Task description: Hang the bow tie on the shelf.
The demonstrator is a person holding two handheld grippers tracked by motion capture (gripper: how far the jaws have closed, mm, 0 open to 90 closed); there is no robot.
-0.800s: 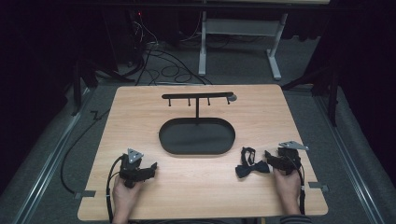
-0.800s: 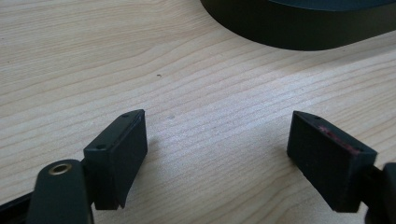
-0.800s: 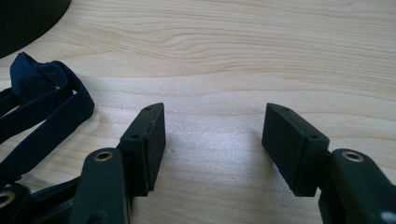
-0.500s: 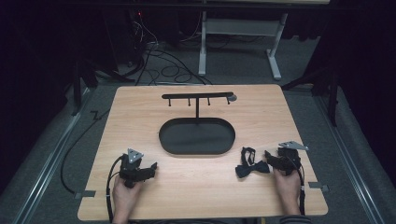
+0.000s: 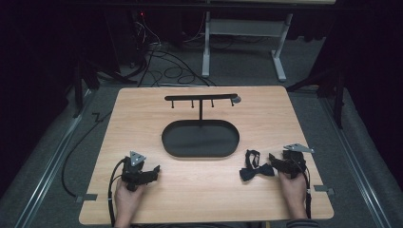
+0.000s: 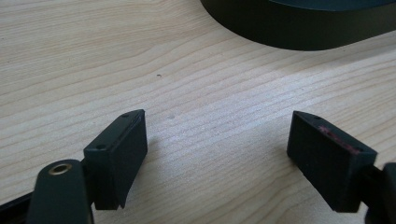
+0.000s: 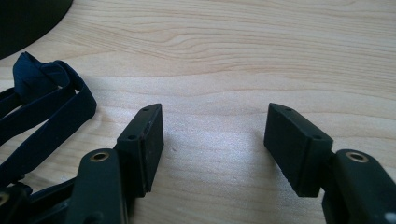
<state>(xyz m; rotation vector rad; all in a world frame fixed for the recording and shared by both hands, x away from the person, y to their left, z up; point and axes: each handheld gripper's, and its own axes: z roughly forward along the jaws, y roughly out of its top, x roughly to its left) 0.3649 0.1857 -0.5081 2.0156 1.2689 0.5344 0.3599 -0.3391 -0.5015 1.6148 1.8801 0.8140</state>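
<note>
A dark navy bow tie (image 5: 255, 168) with its strap lies on the wooden table (image 5: 204, 194) near the right front. My right gripper (image 5: 274, 162) rests on the table just right of it, open, jaws pointing at the bow tie. In the right gripper view the open right gripper (image 7: 215, 140) has bare wood between its jaws, and the bow tie's strap (image 7: 42, 107) lies to their left. My left gripper (image 5: 154, 170) rests at the left front, held by a hand. Its own view shows the left gripper (image 6: 217, 149) open over bare wood.
A black oval tray (image 5: 200, 138) sits at the table's middle with a T-shaped hanger rack (image 5: 200, 99) rising behind it. The tray's wall (image 6: 299, 28) is ahead of the left jaws. Cables and a desk frame (image 5: 242, 42) lie on the floor beyond.
</note>
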